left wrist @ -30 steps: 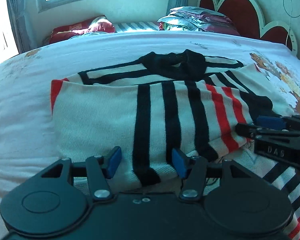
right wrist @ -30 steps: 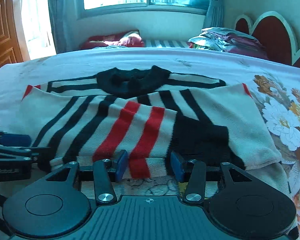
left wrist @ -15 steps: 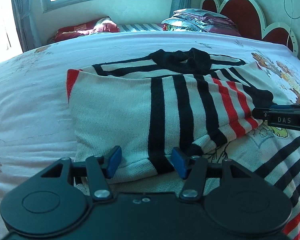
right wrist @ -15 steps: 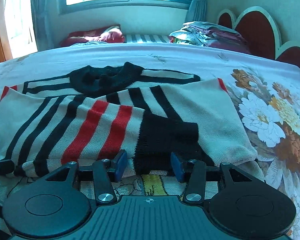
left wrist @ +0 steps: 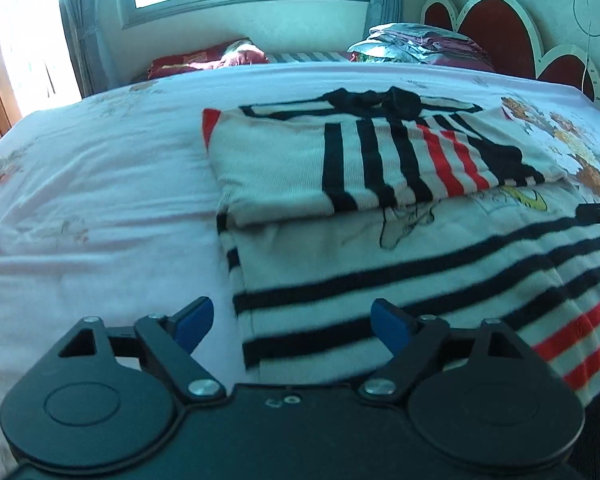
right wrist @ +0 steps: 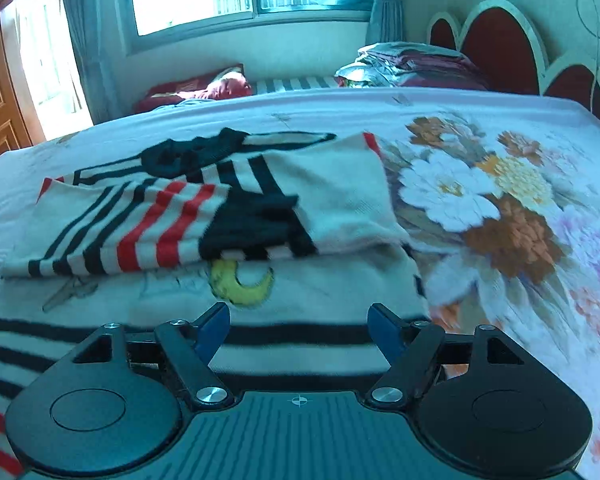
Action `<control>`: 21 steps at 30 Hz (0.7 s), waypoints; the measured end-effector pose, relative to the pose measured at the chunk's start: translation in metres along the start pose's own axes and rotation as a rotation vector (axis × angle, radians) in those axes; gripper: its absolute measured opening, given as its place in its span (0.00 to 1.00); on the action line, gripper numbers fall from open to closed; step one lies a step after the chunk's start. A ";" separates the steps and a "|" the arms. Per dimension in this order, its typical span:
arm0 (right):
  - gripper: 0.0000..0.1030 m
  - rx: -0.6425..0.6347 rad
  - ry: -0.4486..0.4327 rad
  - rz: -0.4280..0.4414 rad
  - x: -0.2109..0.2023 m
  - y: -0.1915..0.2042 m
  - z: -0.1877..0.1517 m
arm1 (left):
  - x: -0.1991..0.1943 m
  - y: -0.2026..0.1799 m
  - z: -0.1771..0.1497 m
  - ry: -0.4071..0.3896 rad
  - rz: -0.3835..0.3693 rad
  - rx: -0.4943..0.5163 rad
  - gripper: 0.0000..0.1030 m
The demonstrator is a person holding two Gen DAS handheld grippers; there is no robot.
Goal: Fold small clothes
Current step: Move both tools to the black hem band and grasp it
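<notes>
Both grippers have drawn back from the folded sleeves, and their jaws have just been opening with nothing between them. At the bottom of its own view, the left gripper (left wrist: 288, 322) is spread wide over the sweater's (left wrist: 380, 168) near left edge. Likewise released, the right gripper (right wrist: 298, 328) hangs above the striped hem. Across the middle of the frame, the sweater (right wrist: 220, 216) lies on the bed (left wrist: 100, 200), sleeves folded over its chest.
</notes>
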State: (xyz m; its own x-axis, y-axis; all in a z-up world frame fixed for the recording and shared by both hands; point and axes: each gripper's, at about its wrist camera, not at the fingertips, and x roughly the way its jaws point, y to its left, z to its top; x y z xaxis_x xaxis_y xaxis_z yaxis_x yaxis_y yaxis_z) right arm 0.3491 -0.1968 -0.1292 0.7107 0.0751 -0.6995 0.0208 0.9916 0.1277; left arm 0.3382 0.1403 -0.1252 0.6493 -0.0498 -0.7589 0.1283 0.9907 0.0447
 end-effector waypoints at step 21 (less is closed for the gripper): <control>0.48 0.307 0.194 0.460 -0.101 -0.113 -0.126 | -0.089 -0.019 -0.125 0.093 -0.195 -0.318 0.45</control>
State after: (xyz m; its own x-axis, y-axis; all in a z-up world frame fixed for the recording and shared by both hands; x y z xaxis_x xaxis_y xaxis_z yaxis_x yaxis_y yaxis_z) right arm 0.1860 -0.3033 -0.1617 0.5540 0.5372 -0.6360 -0.0364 0.7789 0.6261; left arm 0.1838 0.1418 -0.1399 0.5629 -0.2443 -0.7896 -0.0060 0.9541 -0.2994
